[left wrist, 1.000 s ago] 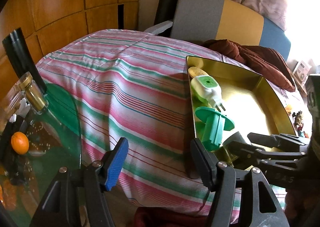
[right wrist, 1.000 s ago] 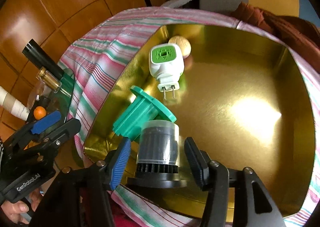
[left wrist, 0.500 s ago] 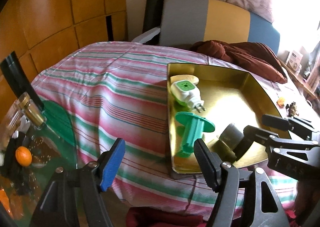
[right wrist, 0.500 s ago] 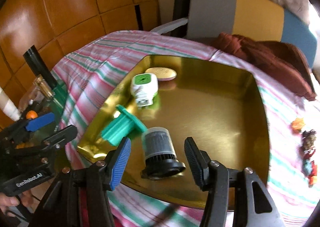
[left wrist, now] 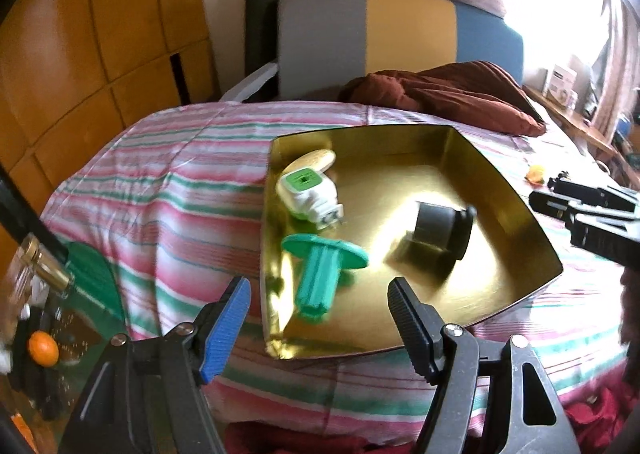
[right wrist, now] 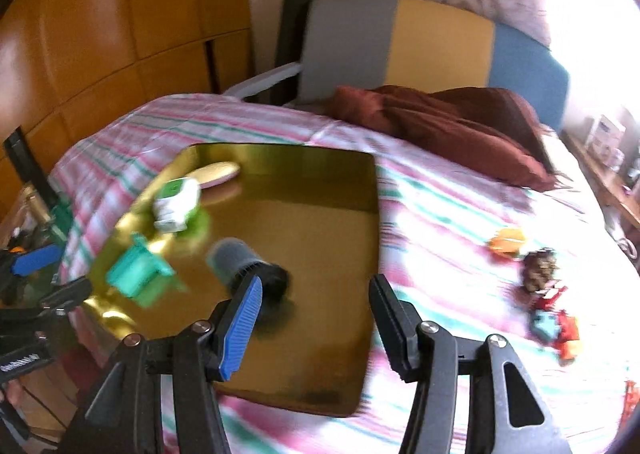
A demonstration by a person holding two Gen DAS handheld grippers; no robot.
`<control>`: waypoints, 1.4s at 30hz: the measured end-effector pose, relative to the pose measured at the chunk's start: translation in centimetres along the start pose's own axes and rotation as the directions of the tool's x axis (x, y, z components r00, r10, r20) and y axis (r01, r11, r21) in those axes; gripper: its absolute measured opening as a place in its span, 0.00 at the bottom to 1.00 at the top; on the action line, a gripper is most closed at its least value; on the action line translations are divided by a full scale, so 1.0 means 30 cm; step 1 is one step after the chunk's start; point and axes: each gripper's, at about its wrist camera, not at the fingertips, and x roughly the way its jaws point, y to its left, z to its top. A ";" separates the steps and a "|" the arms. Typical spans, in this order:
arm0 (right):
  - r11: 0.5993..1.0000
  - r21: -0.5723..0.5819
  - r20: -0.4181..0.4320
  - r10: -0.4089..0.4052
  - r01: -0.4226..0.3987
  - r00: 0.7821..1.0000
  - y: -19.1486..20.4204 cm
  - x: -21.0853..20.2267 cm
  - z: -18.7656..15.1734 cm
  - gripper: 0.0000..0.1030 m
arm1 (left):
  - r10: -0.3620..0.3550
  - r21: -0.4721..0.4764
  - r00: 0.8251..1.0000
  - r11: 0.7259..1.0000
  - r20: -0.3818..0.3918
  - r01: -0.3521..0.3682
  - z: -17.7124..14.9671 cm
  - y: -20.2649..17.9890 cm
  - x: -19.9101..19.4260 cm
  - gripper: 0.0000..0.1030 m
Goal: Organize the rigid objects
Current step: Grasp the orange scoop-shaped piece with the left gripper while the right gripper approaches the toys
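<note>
A gold tray (left wrist: 516, 206) (right wrist: 332, 190) lies on the striped bedspread. In it lie a green plastic spool (left wrist: 320, 270) (right wrist: 136, 274), a white and green plug-in (left wrist: 308, 190) (right wrist: 176, 202), a beige oval piece (left wrist: 316, 160) (right wrist: 216, 174) and a grey and black cylinder (left wrist: 440, 230) (right wrist: 244, 266) on its side. My left gripper (left wrist: 320, 322) hangs open over the tray's near left corner, holding nothing. My right gripper (right wrist: 316, 318) is open and empty above the tray's near edge, and shows in the left wrist view (left wrist: 584, 210) at the right.
Several small toys (right wrist: 540, 278) lie on the bedspread right of the tray. A brown cloth (right wrist: 440, 122) is bunched at the back, in front of a grey, yellow and blue chair (right wrist: 400, 46). A glass table with bottles (left wrist: 44, 266) and an orange (left wrist: 42, 348) stands at left.
The right gripper has pulled back and up from the grey cylinder, which now lies free on its side in the tray. The left gripper has also drawn back, showing more of the tray.
</note>
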 end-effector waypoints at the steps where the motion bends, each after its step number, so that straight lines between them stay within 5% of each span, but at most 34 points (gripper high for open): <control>1: 1.000 0.009 -0.001 -0.021 0.021 1.000 -0.043 -0.003 -0.001 0.55 | -0.012 0.015 1.000 1.000 0.001 0.012 0.008 -0.019 0.001 0.70; 6: 0.987 0.095 -0.018 -0.131 0.132 0.991 -0.276 -0.011 -0.015 0.55 | -0.059 0.069 0.998 0.996 0.005 0.058 0.048 -0.103 0.006 0.70; 10: 0.936 0.241 -0.039 -0.256 0.258 0.966 -0.535 -0.024 -0.050 0.55 | -0.100 0.091 0.995 0.991 0.003 0.100 0.083 -0.165 0.013 0.70; 14: 0.817 0.427 -0.080 -0.392 0.387 0.916 -0.800 -0.041 -0.143 0.55 | -0.138 0.126 0.990 0.982 -0.009 0.138 0.112 -0.241 0.024 0.70; 18: 0.706 0.567 -0.147 -0.420 0.424 0.896 -0.945 -0.050 -0.258 0.55 | -0.158 0.187 0.987 0.970 -0.005 0.156 0.138 -0.339 0.028 0.70; 22: 0.635 0.689 -0.150 -0.348 0.350 0.926 -1.029 -0.056 -0.286 0.55 | -0.194 0.221 0.981 0.956 -0.013 0.192 0.178 -0.428 0.045 0.70; 31: 0.648 0.712 -0.141 -0.247 0.271 0.959 -1.009 -0.038 -0.277 0.55 | -0.262 0.319 0.964 0.910 -0.049 0.263 0.263 -0.654 0.115 0.67; 38: 0.597 0.766 -0.130 -0.219 0.238 0.967 -1.045 -0.056 -0.294 0.55 | -0.287 0.386 0.949 0.867 -0.131 0.315 0.342 -0.824 0.218 0.46; 42: 0.600 0.772 -0.110 -0.196 0.208 0.974 -1.043 -0.062 -0.285 0.55 | -0.280 0.437 0.945 0.838 -0.171 0.328 0.391 -0.939 0.298 0.38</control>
